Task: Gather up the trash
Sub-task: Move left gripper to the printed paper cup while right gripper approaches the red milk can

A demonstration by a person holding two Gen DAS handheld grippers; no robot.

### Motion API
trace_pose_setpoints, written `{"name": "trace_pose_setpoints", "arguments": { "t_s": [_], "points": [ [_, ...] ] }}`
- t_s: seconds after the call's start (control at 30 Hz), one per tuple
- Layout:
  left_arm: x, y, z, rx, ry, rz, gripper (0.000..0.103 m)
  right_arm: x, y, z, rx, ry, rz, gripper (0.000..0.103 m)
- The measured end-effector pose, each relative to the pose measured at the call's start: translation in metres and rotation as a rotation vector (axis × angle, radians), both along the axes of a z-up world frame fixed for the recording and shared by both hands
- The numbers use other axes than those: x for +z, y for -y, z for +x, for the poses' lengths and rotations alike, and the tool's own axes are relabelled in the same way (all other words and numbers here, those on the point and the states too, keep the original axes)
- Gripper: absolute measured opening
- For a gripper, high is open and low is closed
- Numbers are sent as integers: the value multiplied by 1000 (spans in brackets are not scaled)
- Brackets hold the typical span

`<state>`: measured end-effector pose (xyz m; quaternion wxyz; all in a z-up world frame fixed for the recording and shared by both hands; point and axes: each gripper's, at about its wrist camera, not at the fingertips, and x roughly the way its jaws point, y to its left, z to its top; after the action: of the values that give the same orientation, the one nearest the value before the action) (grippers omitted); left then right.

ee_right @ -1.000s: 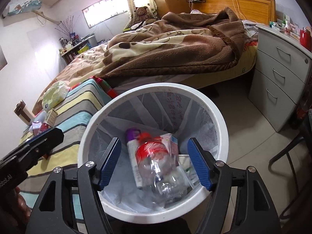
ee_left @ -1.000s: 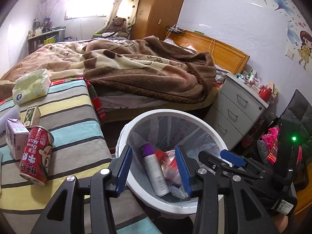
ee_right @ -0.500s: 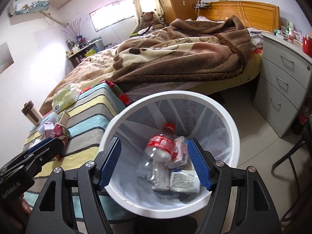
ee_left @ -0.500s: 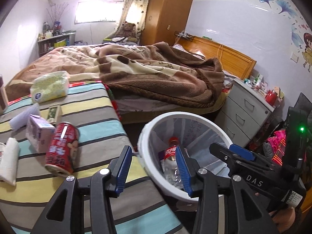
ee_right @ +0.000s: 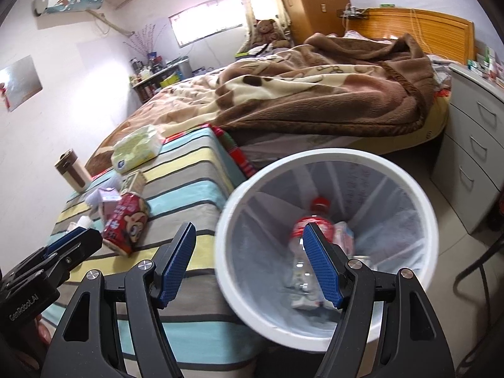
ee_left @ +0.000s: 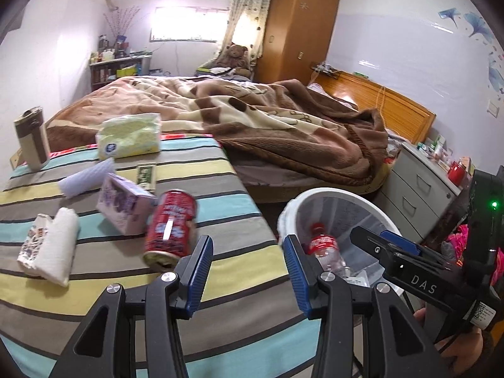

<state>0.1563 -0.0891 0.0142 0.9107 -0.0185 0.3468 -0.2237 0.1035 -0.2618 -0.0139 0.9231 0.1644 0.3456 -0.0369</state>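
A white trash bin stands on the floor beside the striped bed cover; a clear bottle with a red cap and cartons lie inside. On the cover lie a red milk can, a purple carton, a crumpled tissue and a small green box. My left gripper is open and empty, just right of the can. My right gripper is open and empty over the bin's near left rim.
A green tissue pack, a brown-and-cream flask and a white plastic piece sit farther back. A brown blanket covers the bed. A grey drawer unit stands right of the bin.
Both grippers have swung left, away from above the bin toward the striped cover. The red can and carton now sit nearer the left gripper. Both stay open and empty.
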Motion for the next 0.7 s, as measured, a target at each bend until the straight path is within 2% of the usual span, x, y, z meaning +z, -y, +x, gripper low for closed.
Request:
{"name": "trace_pose_setpoints", "arguments": {
  "t_s": [0.7],
  "points": [
    [-18,-124,23,246,-27,3,47,-2,-81,50,213,-29,25,74]
  ]
}}
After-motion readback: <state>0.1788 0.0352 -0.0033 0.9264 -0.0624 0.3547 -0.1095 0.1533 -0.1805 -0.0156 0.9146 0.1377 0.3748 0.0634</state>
